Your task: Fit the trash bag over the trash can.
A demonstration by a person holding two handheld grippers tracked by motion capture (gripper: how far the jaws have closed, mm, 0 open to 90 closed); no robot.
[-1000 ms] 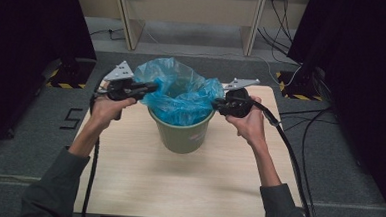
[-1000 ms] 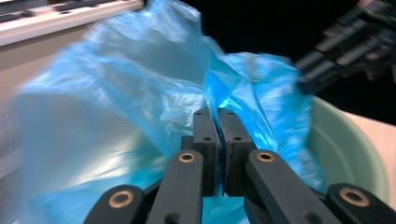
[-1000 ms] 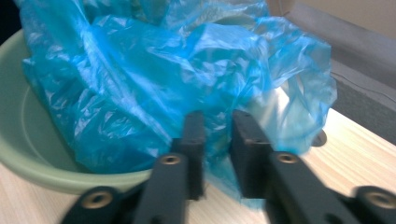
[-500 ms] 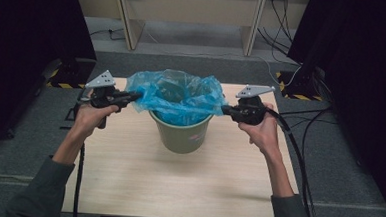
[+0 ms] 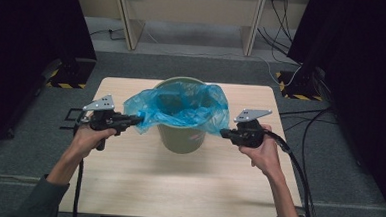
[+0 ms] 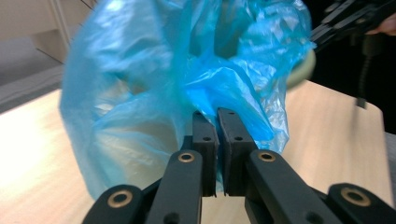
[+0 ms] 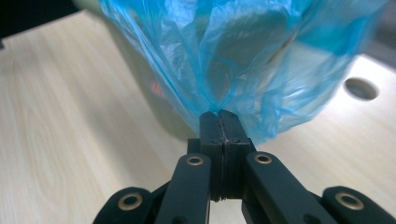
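Note:
A green bin [image 5: 182, 138] stands in the middle of the wooden table [image 5: 177, 188]. A thin blue plastic bag [image 5: 181, 105] sits in its mouth, its rim pulled out to both sides. My left gripper [image 5: 138, 119] is left of the bin, shut on the bag's left edge. In the left gripper view the jaws [image 6: 215, 116] pinch a fold of the blue bag [image 6: 154, 84]. My right gripper [image 5: 223, 132] is right of the bin, shut on the right edge. In the right gripper view its tips [image 7: 219, 114] clamp the gathered blue bag [image 7: 243, 51].
The bin's far rim [image 5: 182, 80] shows bare behind the bag. A round hole [image 7: 359, 88] is cut into the tabletop near the right gripper. Cables [image 5: 304, 144] trail over the floor right of the table. Desk legs [image 5: 125, 20] stand behind it.
Both hands have moved outward and down. The bag's mouth has been stretched wider and drawn lower, from bunched above the bin to spread over its near rim.

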